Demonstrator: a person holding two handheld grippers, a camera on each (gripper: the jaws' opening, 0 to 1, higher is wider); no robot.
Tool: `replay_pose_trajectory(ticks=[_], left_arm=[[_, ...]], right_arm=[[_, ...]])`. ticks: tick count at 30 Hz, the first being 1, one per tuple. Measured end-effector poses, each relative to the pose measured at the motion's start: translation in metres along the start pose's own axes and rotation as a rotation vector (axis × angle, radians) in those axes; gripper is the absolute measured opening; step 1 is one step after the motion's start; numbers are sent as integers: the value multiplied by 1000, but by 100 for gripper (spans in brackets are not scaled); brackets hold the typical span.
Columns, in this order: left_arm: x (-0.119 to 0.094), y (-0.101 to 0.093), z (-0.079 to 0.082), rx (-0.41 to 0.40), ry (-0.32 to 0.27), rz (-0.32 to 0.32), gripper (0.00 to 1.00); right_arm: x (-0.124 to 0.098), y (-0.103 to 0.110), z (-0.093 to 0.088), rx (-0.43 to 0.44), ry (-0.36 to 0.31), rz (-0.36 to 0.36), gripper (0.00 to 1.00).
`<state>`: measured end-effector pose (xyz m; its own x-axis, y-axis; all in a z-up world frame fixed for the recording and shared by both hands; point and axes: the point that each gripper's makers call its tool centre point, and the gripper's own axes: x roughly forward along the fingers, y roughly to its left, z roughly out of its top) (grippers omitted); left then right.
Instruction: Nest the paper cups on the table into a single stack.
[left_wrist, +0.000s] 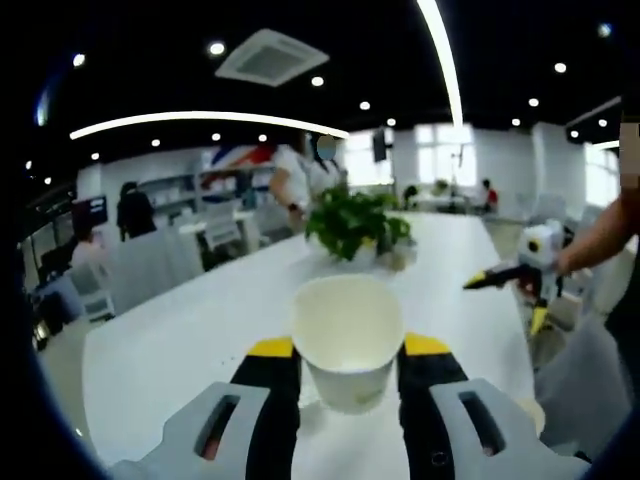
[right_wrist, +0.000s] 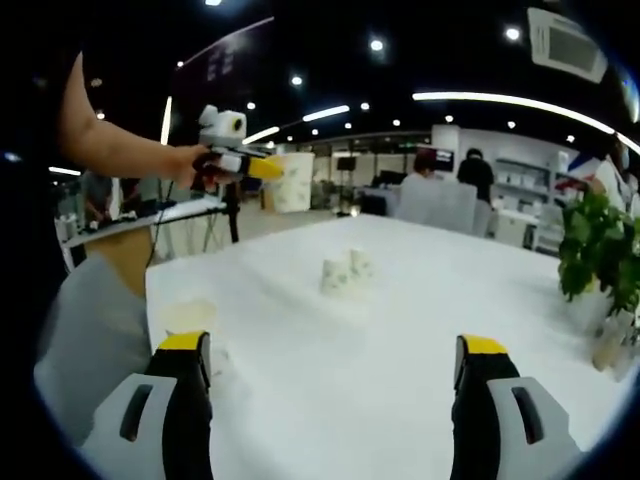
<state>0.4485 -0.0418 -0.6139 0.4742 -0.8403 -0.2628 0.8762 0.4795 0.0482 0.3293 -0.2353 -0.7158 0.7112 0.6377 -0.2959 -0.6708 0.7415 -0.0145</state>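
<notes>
In the left gripper view my left gripper (left_wrist: 347, 347) is shut on a white paper cup (left_wrist: 347, 330), held upright above the white table (left_wrist: 180, 340). The right gripper view shows that cup (right_wrist: 291, 181) raised in the left gripper (right_wrist: 262, 168) at the upper left, a hand behind it. Two patterned paper cups (right_wrist: 335, 275) (right_wrist: 360, 263) stand close together mid-table. Another cup (right_wrist: 188, 318) sits near the table's edge, just beyond my right gripper's left jaw. My right gripper (right_wrist: 333, 350) is wide open over the table with nothing between its jaws. It also appears at the right (left_wrist: 505, 285), held by a hand.
A potted green plant (left_wrist: 352, 225) stands on the table's far part, and at the right edge of the right gripper view (right_wrist: 600, 250). Chairs, desks and several people fill the office behind. The person's grey-clad leg (right_wrist: 90, 330) is at the table's near edge.
</notes>
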Motion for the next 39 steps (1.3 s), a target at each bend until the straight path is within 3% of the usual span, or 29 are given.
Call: replay_pose_trajectory(ticks=[13,25,39], left_arm=[[-6,-48,5,13,-2,-61,36],[-9,-97,-9,8,19,-84,36],[-13,-140,-33,-4,31,-81,36]], right_arm=[[-4,6,3,-22,-7,24,100],[-16,18,2,-81,-11,31,100],[-38,35,-8,-40,-33,25,100]])
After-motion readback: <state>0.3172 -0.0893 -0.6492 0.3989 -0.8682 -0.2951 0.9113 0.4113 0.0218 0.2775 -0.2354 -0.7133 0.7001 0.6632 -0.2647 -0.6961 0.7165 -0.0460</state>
